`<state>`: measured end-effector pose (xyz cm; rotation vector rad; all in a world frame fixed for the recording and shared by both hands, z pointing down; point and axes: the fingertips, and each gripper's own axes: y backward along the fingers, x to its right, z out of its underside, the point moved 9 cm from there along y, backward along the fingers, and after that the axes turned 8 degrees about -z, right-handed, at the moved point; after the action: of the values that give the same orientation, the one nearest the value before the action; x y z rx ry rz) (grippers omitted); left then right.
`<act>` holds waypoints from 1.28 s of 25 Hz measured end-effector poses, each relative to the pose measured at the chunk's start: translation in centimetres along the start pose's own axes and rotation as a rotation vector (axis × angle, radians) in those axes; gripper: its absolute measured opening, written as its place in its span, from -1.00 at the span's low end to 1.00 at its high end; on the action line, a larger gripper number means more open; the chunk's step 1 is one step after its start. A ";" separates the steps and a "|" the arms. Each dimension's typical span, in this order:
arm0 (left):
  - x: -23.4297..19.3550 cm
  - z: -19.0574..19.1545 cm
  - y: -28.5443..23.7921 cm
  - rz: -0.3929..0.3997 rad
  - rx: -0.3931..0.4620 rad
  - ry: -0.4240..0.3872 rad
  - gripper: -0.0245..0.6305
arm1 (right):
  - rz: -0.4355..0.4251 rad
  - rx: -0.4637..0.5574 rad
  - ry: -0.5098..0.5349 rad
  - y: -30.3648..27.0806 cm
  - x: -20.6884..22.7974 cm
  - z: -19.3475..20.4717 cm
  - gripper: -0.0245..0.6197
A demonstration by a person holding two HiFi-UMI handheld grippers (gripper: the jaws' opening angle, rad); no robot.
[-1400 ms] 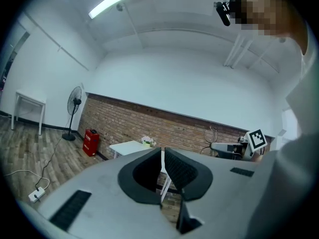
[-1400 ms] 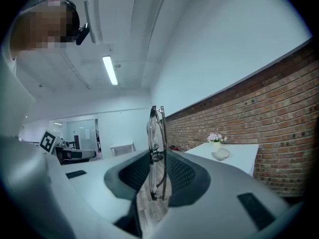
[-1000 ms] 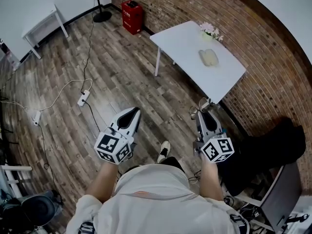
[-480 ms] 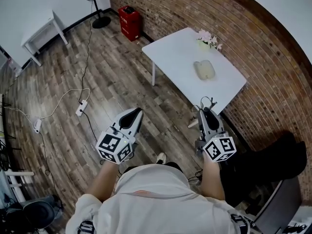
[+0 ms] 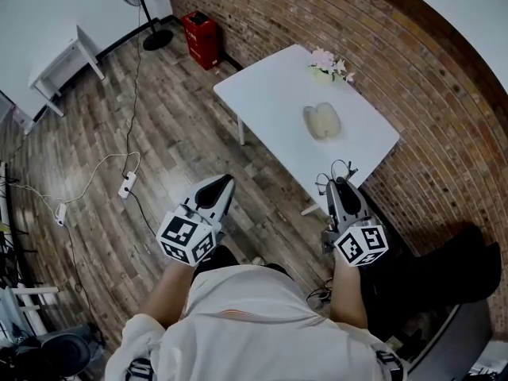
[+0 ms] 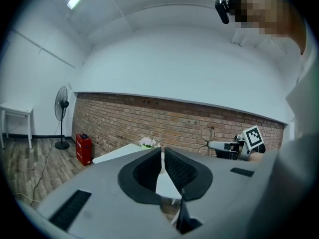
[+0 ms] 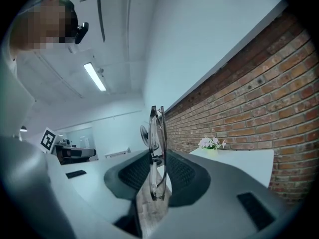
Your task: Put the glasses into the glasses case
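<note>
Ahead of our right gripper (image 5: 337,182), a little to its left on the white table (image 5: 262,86), lies the glasses case (image 5: 321,121); we cannot tell its long axis from here. That gripper, the nearer one, is clamped on the glasses (image 7: 157,153), which stand upright and edge-on between the jaws. Our left gripper (image 5: 216,187) is closed and empty. We count one case and one pair of glasses.

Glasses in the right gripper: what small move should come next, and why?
Probably step up to the table and bring the right gripper over the case. The glasses are clamped in its jaws, but the case lies mid-table, well ahead of it and apparently out of reach.
</note>
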<state>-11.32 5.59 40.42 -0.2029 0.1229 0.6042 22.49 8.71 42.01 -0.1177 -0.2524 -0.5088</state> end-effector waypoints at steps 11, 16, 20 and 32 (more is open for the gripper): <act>-4.1 -1.0 -9.9 0.095 -0.014 0.029 -0.83 | 0.110 0.001 0.006 -5.1 5.3 -1.3 -0.45; -7.8 -2.9 -16.2 0.178 -0.025 0.022 -0.83 | 0.198 0.007 -0.005 -9.2 6.9 -2.3 -0.45; -11.4 -4.5 -22.1 0.257 -0.049 0.019 -0.83 | 0.273 0.007 -0.007 -13.5 8.4 -3.4 -0.45; -17.5 -6.3 -34.5 0.438 -0.111 0.027 -0.83 | 0.469 0.025 -0.018 -20.4 10.7 -4.4 -0.45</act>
<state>-6.12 -33.20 42.66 -0.2946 0.1617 1.0462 22.34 -14.74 41.59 -0.1521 -0.2395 -0.0388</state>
